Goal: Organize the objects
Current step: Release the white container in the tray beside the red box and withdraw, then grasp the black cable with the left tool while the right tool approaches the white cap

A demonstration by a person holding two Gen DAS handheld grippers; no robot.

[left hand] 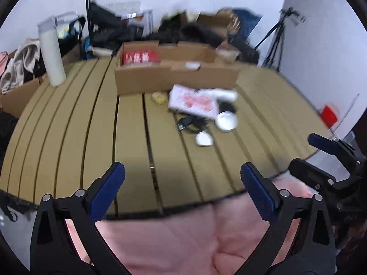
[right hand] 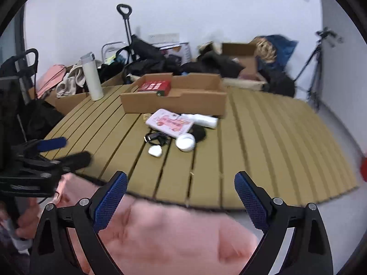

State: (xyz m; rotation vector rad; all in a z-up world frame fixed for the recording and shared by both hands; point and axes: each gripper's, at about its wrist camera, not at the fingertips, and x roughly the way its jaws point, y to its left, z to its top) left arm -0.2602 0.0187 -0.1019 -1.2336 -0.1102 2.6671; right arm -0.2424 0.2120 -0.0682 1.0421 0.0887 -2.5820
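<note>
A shallow cardboard box (left hand: 176,75) (right hand: 174,102) sits at the back of the slatted table (left hand: 128,128) (right hand: 263,137) with a red packet (left hand: 141,57) (right hand: 154,86) inside. In front of it lie a pink-printed white pouch (left hand: 193,100) (right hand: 170,122), a white tube (left hand: 223,94) (right hand: 201,119), a white round jar (left hand: 226,120) (right hand: 185,142), a black cable (left hand: 191,122) (right hand: 157,137), a small white case (left hand: 203,138) (right hand: 155,151) and a small yellow item (left hand: 158,97). My left gripper (left hand: 182,178) and right gripper (right hand: 181,188) are both open and empty, over the near table edge.
A tall white bottle (left hand: 51,52) (right hand: 91,78) stands at the table's back left. Bags, clothes and boxes pile behind the table. A tripod (left hand: 275,41) (right hand: 316,68) stands at the right wall. A pink garment (left hand: 183,236) (right hand: 174,233) lies below the grippers.
</note>
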